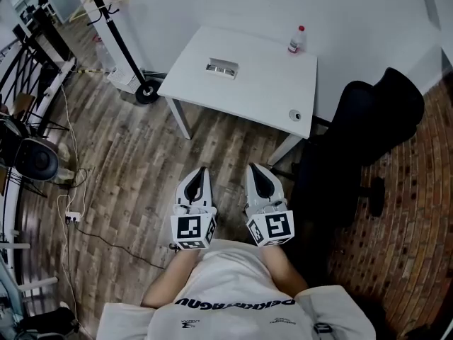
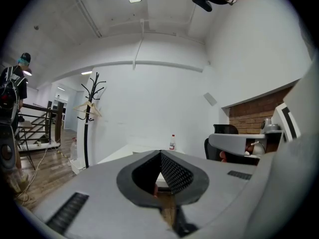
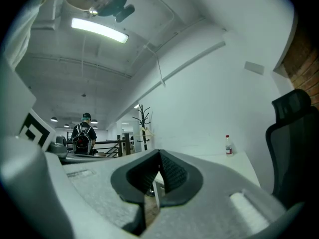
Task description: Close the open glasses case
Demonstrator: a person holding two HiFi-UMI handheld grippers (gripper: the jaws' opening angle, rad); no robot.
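Nearest the lens, at the bottom edge of the head view: a person's white shirt [image 1: 233,296] with dark lettering; directly above it in the frame, both tongs held close to the body, side by side, over the wood-plank floor [image 1: 127,161]. Left tongs [image 1: 201,172]: jaws together at the tips, nothing between them, confirmed in the left gripper view [image 2: 160,153]; marker cube [image 1: 192,231] at the rear. Right tongs [image 1: 255,170]: jaws likewise together and empty, per the right gripper view [image 3: 159,153]. Glasses case [image 1: 221,68]: lying open on the white counter [image 1: 262,91], upper centre of the frame, in the counter's upper left part; well apart from both tongs. Bottle [image 1: 296,40] upright at the counter's upper right corner; small round object [image 1: 295,115] near its lower right corner. Black office chair [image 1: 368,133] just right of the counter; coat stand [image 1: 113,34] at upper left.
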